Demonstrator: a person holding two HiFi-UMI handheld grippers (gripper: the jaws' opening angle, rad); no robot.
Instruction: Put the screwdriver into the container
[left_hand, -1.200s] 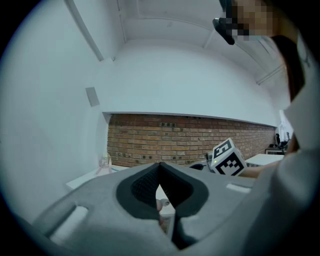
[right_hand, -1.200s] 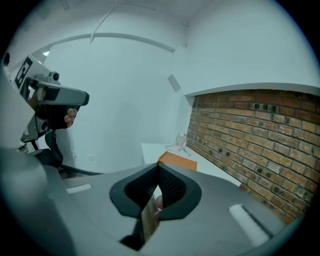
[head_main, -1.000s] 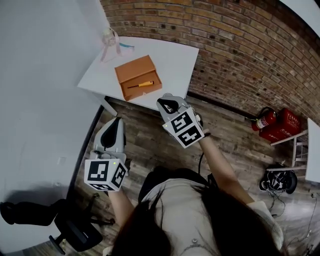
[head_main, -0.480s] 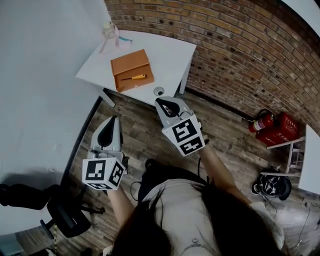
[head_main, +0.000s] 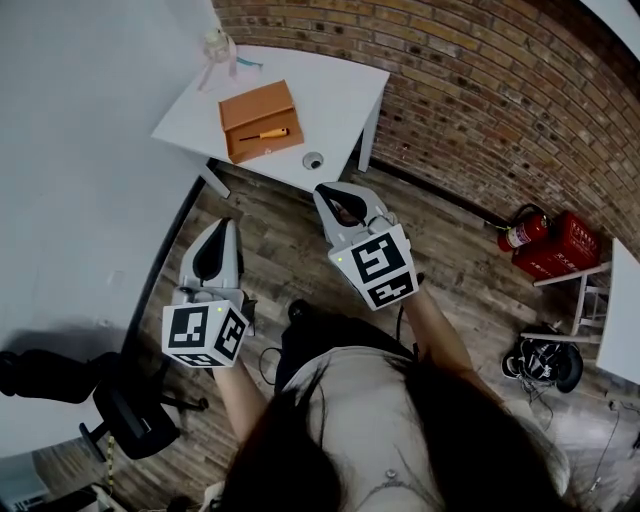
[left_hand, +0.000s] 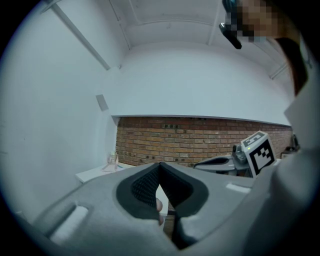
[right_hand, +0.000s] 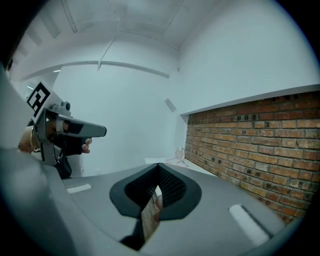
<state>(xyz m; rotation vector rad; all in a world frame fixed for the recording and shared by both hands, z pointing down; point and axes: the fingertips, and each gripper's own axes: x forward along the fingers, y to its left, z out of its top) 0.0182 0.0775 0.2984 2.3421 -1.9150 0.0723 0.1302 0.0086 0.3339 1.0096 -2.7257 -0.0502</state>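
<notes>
Since the yellow-handled screwdriver already lies inside the orange rectangular container, placement looks done to me. The long axis runs roughly along the container's near long wall, handle towards my right, dark shaft towards my left. The container sits on the white bench, back-left part of it, well apart from both my tools.

From my right hand-held gripper the screwdriver is ahead and to the left; from my left hand-held gripper it is ahead and slightly right. The right one is marginally nearer, I'd say, so any re-grasp would be its job, coming in across the shaft.

Both are pressed together at the tips with nothing held, as each gripper view shows. Both hang over the wooden plank floor, off the bench.

Versus a second ago: the right one was at the bench's near edge and now stands clear of it, the bench sits farther off, and a round hole near its front edge has come into sight.
</notes>
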